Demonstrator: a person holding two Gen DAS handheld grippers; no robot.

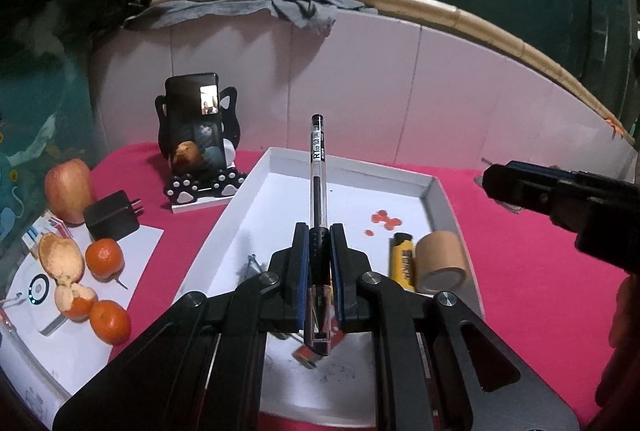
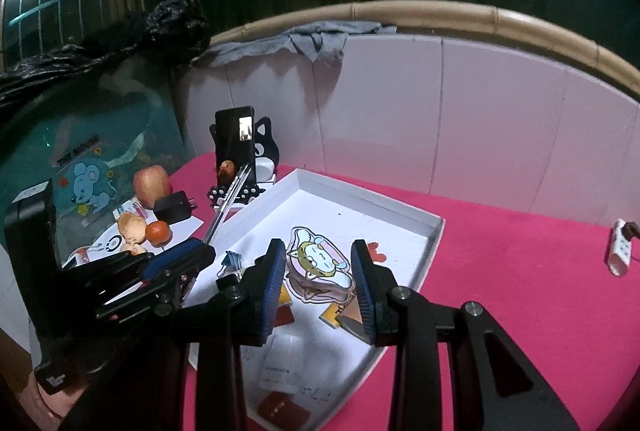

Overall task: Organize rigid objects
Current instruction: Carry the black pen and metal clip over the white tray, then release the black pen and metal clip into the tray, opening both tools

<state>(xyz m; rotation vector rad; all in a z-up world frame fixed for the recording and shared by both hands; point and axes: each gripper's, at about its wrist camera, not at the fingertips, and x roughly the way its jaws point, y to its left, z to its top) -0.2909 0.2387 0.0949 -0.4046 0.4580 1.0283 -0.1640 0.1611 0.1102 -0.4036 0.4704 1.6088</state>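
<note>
- The left gripper [image 1: 319, 243] is pressed onto a pen [image 1: 318, 191], pinched at its dark grip section; the long axis of the pen runs forward along the fingers, cap end pointing away.
- The pen is held above the white tray [image 1: 436, 191], over its near middle; release into the tray is judged to be the pending step.
- The right gripper [image 2: 320, 263] is held around a cat-shaped flat tag [image 2: 320, 263], which sits between the pads above the tray [image 2: 432, 231]; contact appears made at both edges.
- A yellow lighter [image 1: 402, 267] and a tape roll [image 1: 440, 261] lie in the tray, right of the pen.
- The left gripper is the nearer to the free tray floor.
</note>
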